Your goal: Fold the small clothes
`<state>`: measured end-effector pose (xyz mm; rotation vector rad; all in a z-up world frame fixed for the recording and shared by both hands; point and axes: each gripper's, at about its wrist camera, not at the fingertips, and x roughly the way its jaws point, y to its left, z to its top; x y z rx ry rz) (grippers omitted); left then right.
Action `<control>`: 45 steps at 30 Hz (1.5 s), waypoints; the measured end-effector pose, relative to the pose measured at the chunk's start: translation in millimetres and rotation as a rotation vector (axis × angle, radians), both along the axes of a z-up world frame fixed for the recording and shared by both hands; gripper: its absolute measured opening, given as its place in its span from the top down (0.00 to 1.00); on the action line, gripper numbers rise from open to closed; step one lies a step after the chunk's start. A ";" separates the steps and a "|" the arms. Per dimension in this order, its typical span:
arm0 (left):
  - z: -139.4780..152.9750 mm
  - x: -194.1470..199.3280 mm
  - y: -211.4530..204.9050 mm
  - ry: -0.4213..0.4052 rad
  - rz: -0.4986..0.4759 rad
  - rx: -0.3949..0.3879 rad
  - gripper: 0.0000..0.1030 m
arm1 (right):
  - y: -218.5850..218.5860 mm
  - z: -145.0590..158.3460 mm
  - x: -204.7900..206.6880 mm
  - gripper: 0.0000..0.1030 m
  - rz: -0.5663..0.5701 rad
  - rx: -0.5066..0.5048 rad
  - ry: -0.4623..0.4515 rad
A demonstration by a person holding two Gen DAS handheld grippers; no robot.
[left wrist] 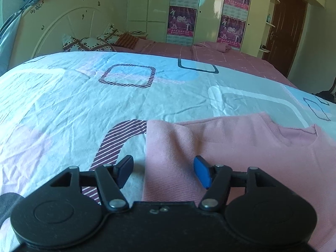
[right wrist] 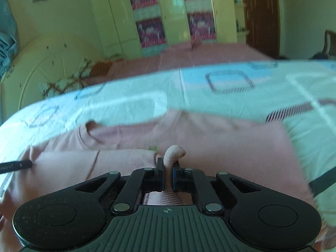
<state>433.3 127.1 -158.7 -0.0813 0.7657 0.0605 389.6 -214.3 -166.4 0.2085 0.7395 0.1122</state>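
Note:
A small pink knit sweater (left wrist: pixel 241 157) lies on the patterned bedsheet (left wrist: pixel 84 105). My left gripper (left wrist: pixel 163 171) is open, its jaws wide apart over the sweater's left edge, one finger over the sheet and one over the pink cloth. In the right wrist view the sweater (right wrist: pixel 210 142) spreads across the bed with its neck opening at the left. My right gripper (right wrist: pixel 168 173) is shut on a pinched fold of the pink sweater, and a cuff-like end of the cloth sticks up between the fingers. This view is motion-blurred.
Pillows (left wrist: pixel 90 43) and a white headboard (left wrist: pixel 63 21) are at the bed's far left. A second bed with a pink cover (left wrist: pixel 210 52) stands behind, before wardrobes with posters (left wrist: pixel 182 21). A brown door (left wrist: pixel 287 27) is at the far right.

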 end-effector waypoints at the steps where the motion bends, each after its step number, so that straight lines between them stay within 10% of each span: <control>1: -1.4 0.7 -0.3 0.003 0.002 0.005 0.37 | -0.5 4.4 -3.1 0.95 -0.007 -0.022 -0.023; 9: -3.4 1.2 -3.1 0.005 0.002 0.037 0.32 | -5.5 -22.6 7.4 0.94 -0.021 -0.067 0.089; 15: 3.4 0.8 -9.1 -0.013 0.001 0.044 0.31 | -12.9 3.6 -5.8 0.66 -0.057 -0.046 0.002; 29: -1.9 14.6 -9.9 0.030 0.050 0.051 0.27 | 8.5 -27.5 12.2 0.66 0.053 -0.149 0.089; 45: 6.9 -78.4 -47.0 0.036 -0.053 0.015 0.27 | 29.3 -15.5 -37.6 0.66 0.180 -0.139 0.104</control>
